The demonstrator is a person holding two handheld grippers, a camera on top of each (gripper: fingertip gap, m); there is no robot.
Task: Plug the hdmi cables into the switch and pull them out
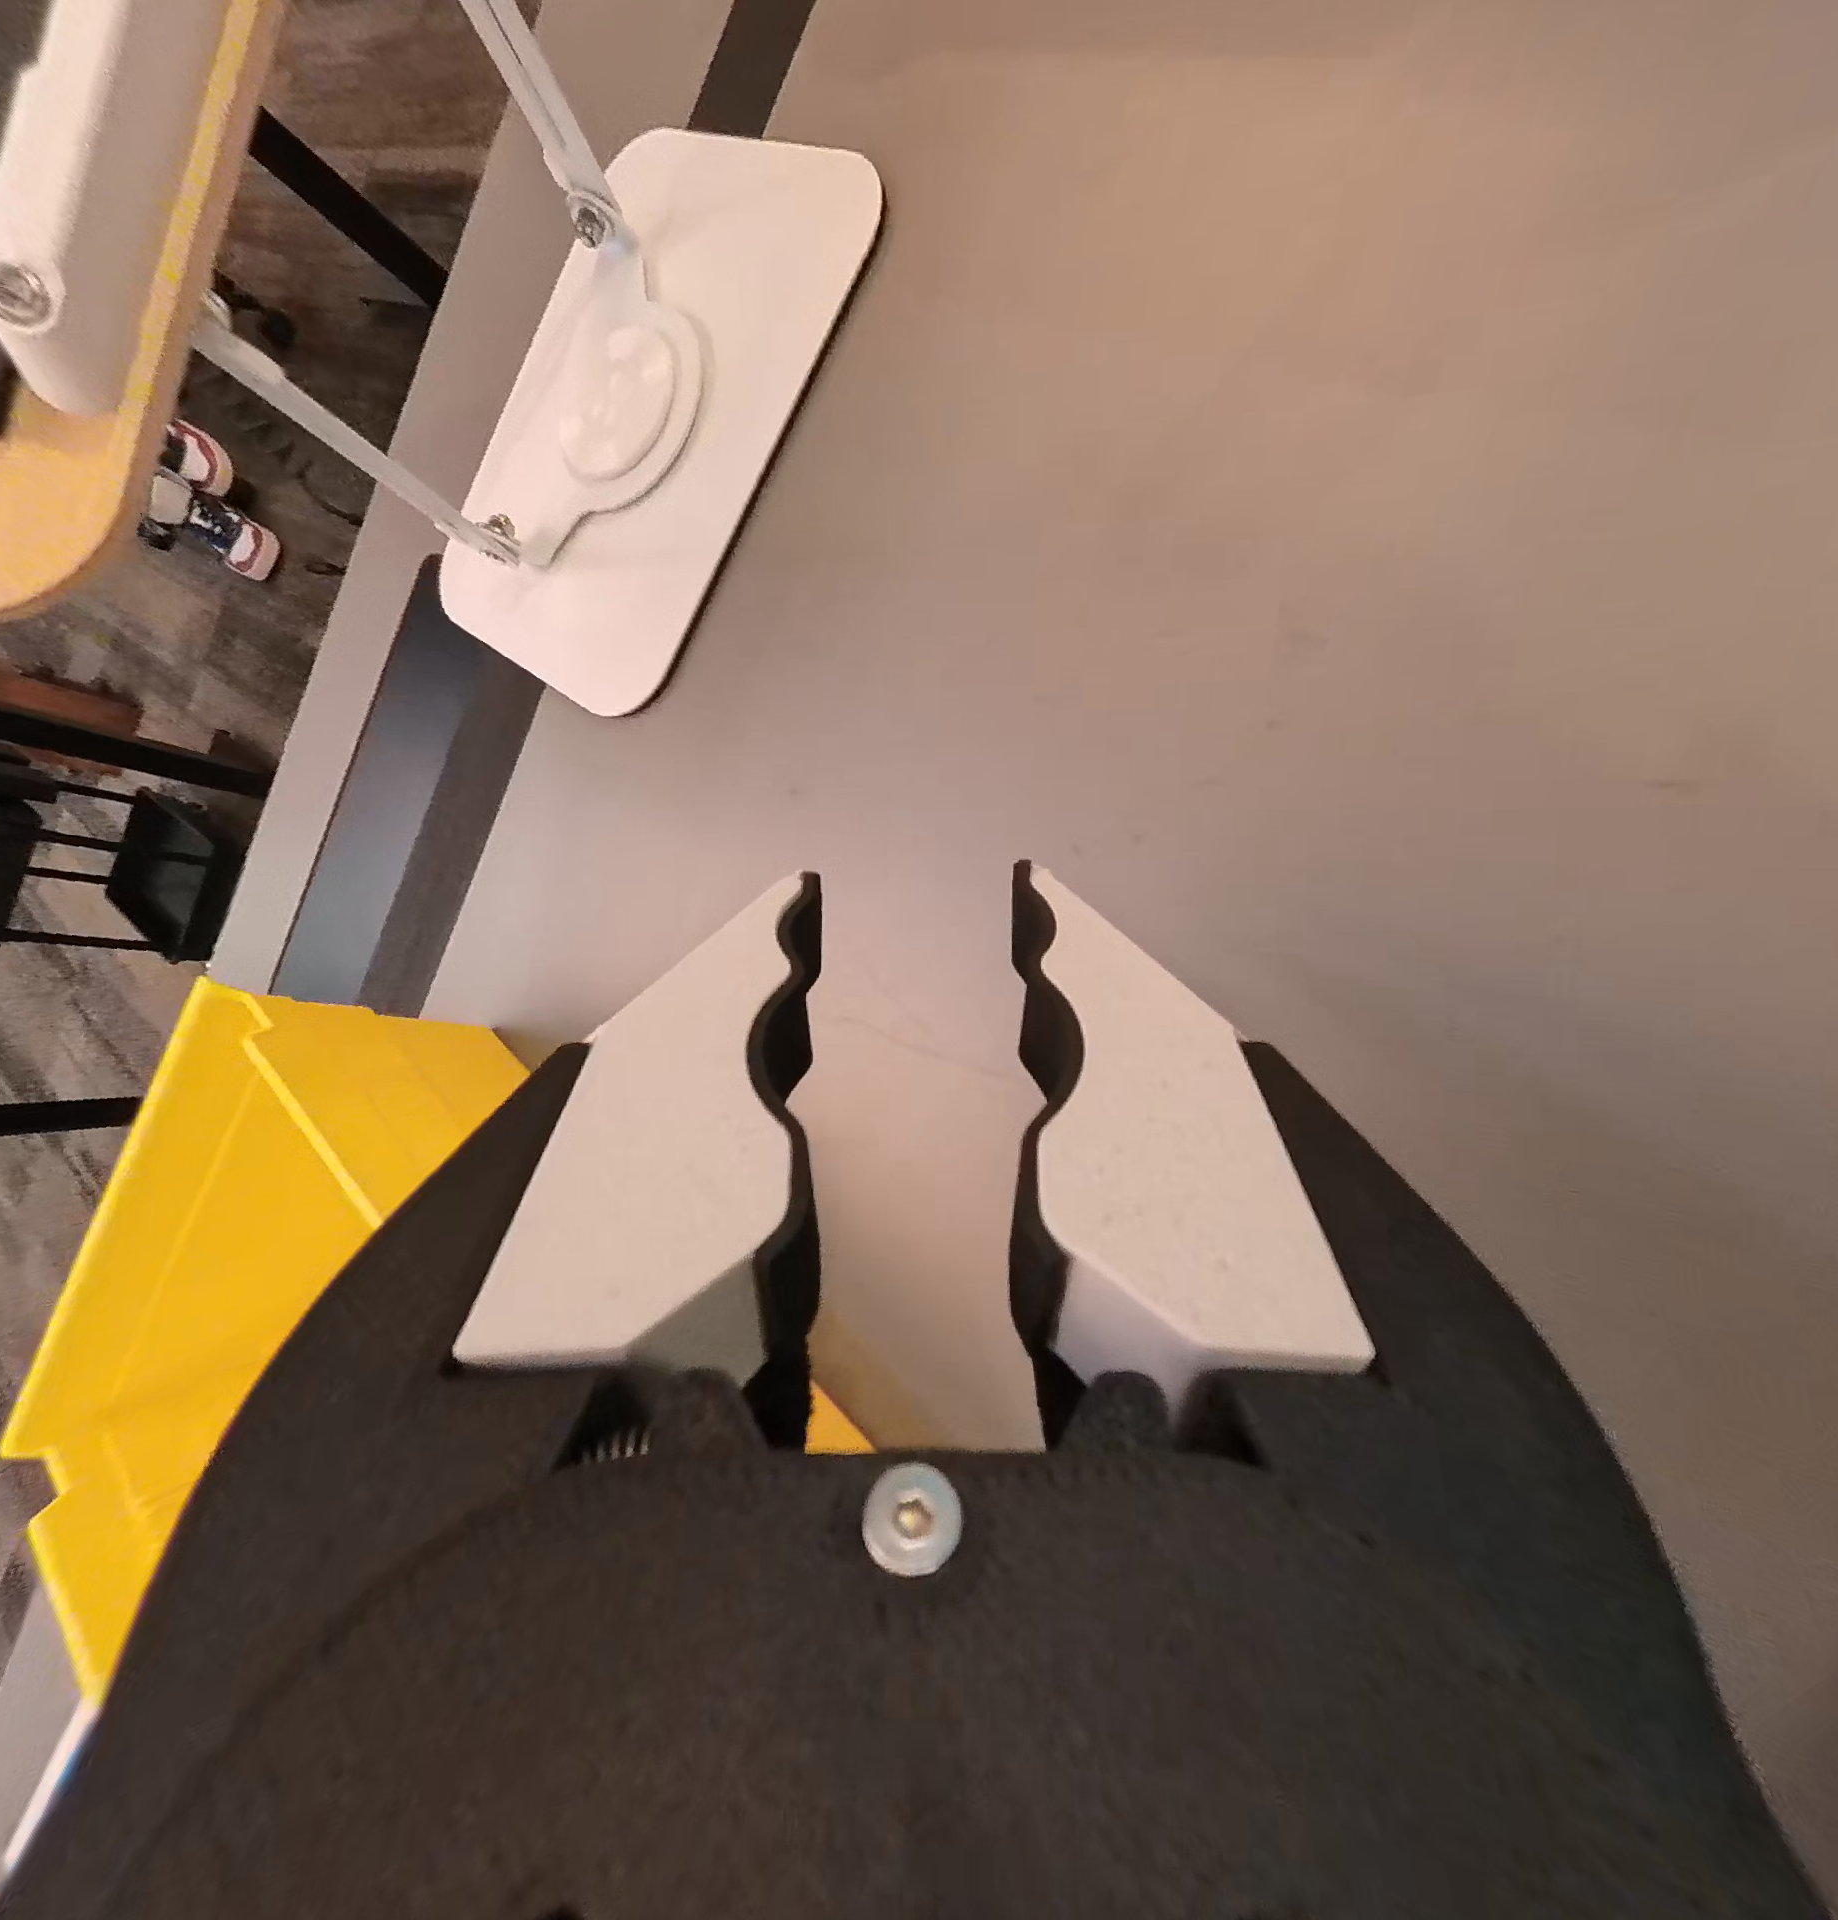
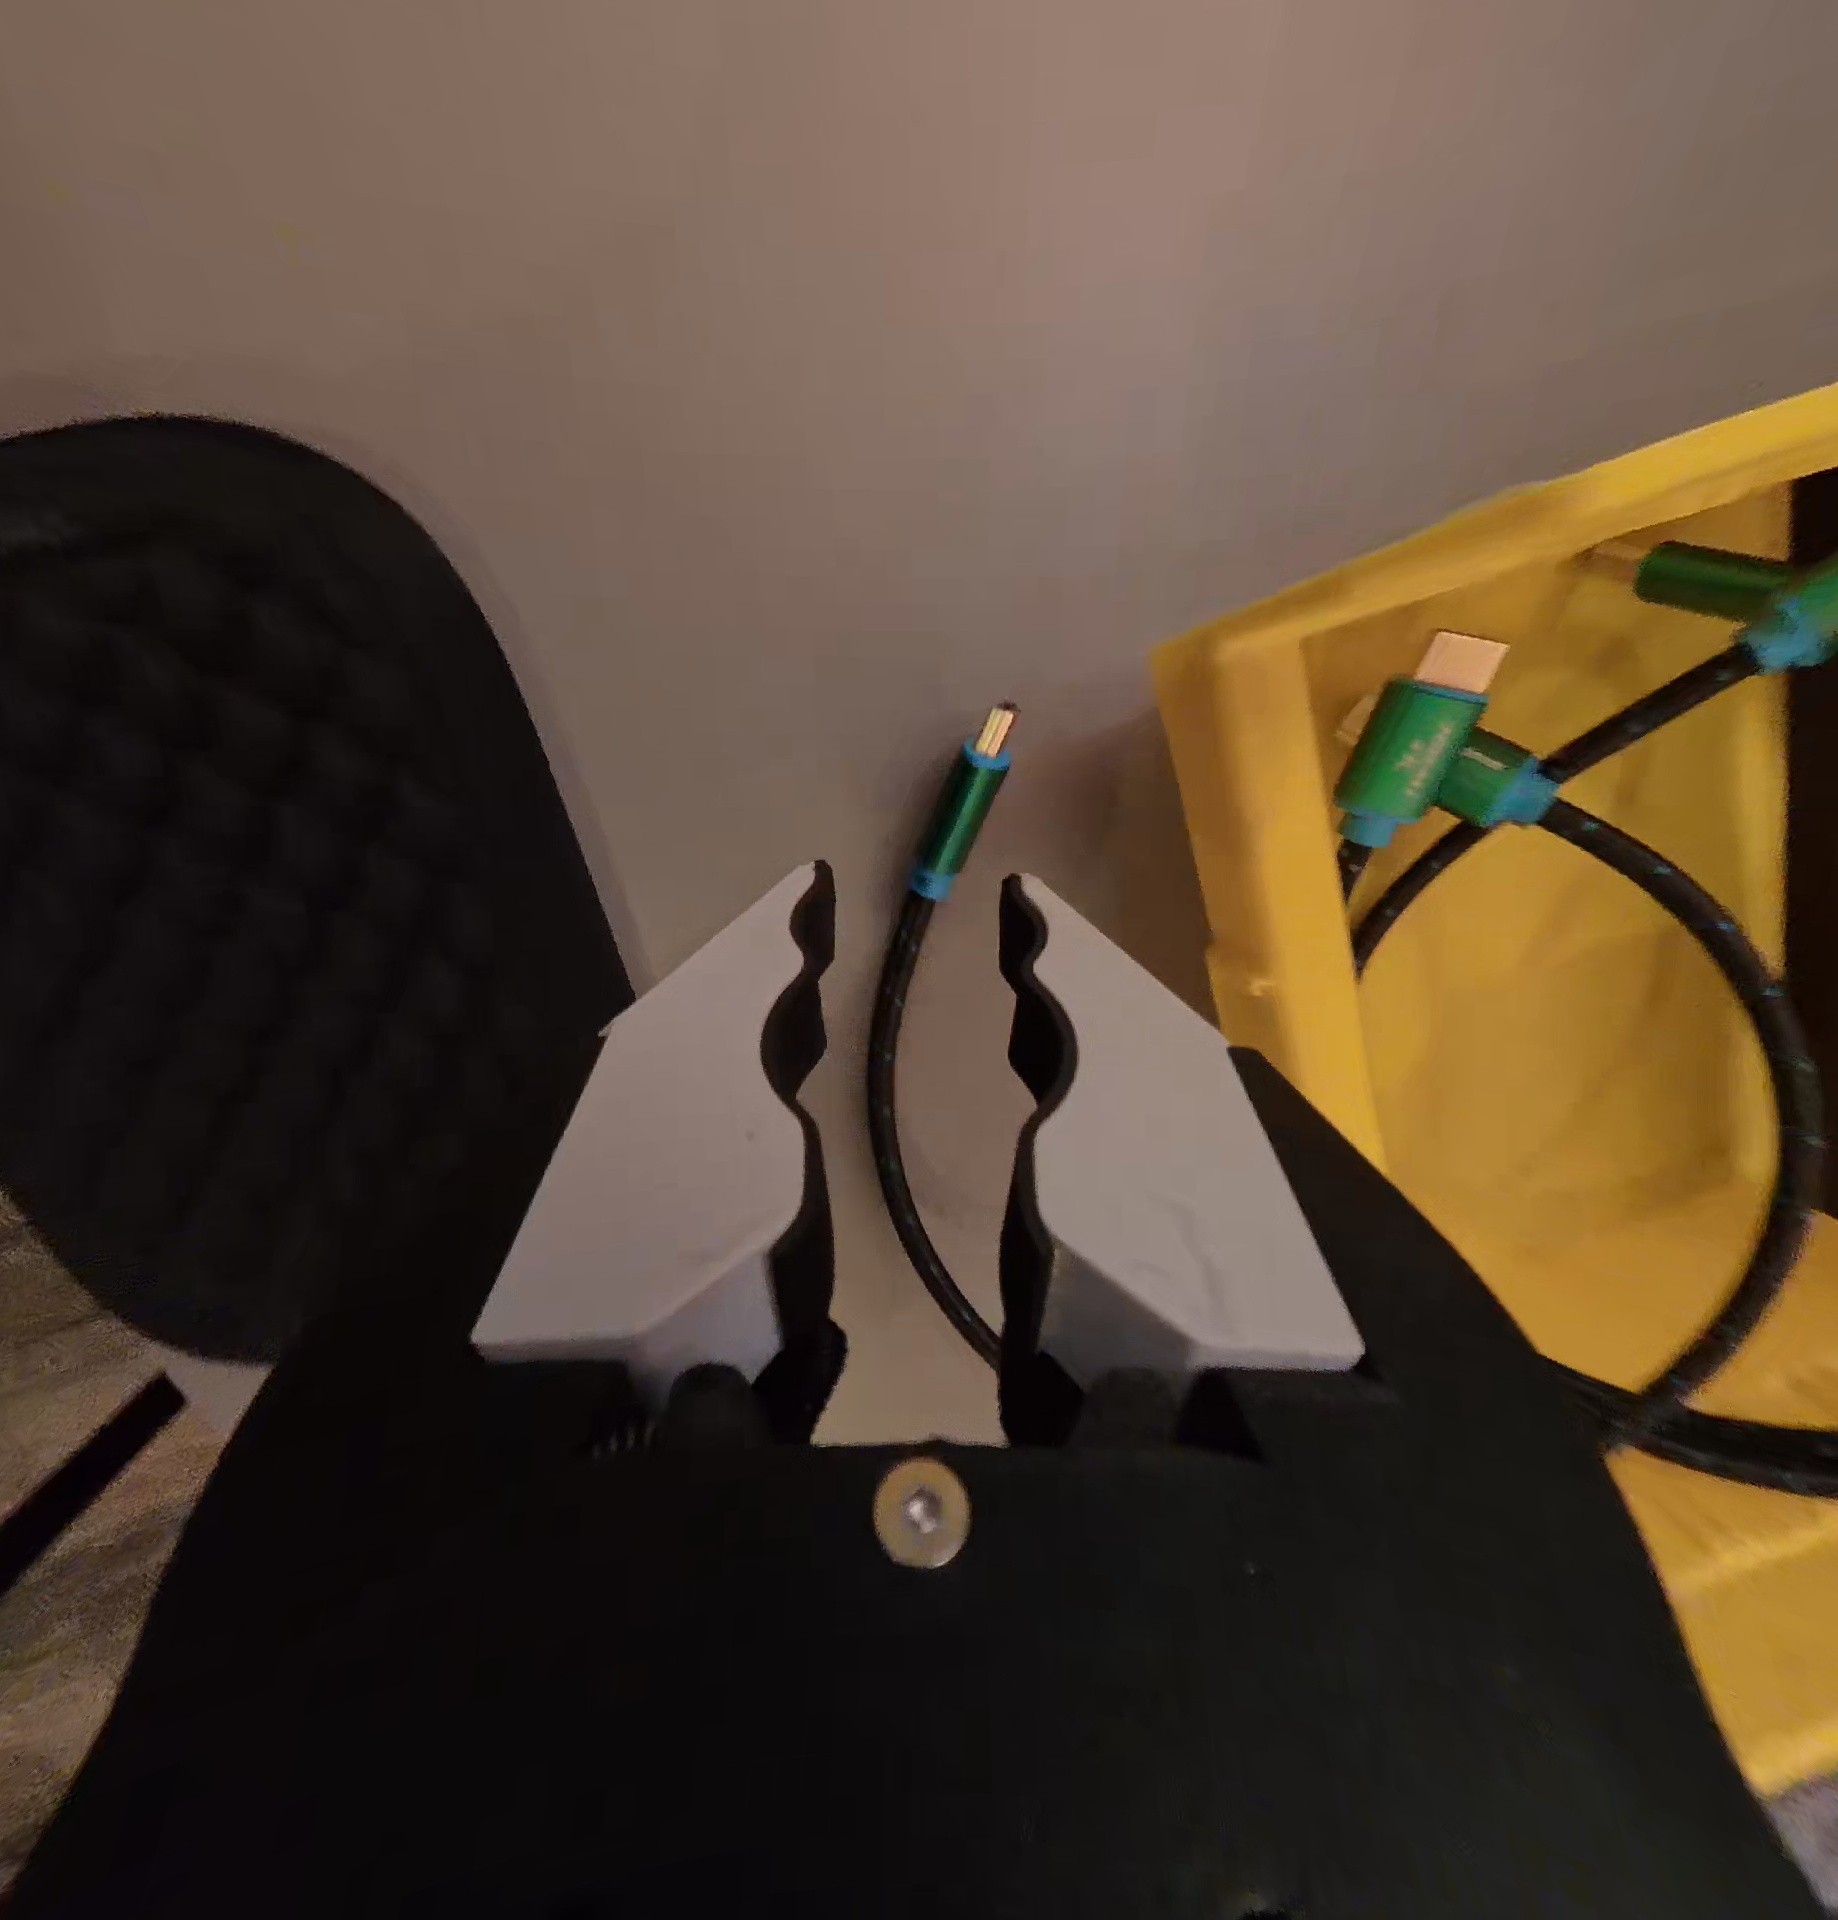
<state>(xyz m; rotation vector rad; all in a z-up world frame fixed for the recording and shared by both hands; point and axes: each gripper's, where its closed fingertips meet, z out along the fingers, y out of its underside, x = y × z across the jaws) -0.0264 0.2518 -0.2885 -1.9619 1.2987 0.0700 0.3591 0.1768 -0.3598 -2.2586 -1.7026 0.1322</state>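
In the right wrist view my right gripper (image 2: 917, 873) is open above the grey table. A black braided HDMI cable (image 2: 889, 1101) runs between its fingers without being gripped, and its green plug (image 2: 965, 816) with a gold tip lies just beyond the fingertips. Two more green HDMI plugs (image 2: 1414, 748) and a cable loop (image 2: 1725, 1039) lie in a yellow bin (image 2: 1258, 831) to the right. In the left wrist view my left gripper (image 1: 917, 883) is open and empty over bare table. No switch shows in either view.
A white stand base (image 1: 686, 416) with metal arms sits at the table's left edge (image 1: 395, 644). The yellow bin (image 1: 271, 1195) lies left of my left gripper. A black rounded object (image 2: 219, 883), blurred, fills the left of the right wrist view. A person's shoes (image 1: 203, 499) show on the floor. Some 40 cm of space lies between my two pairs of fingers.
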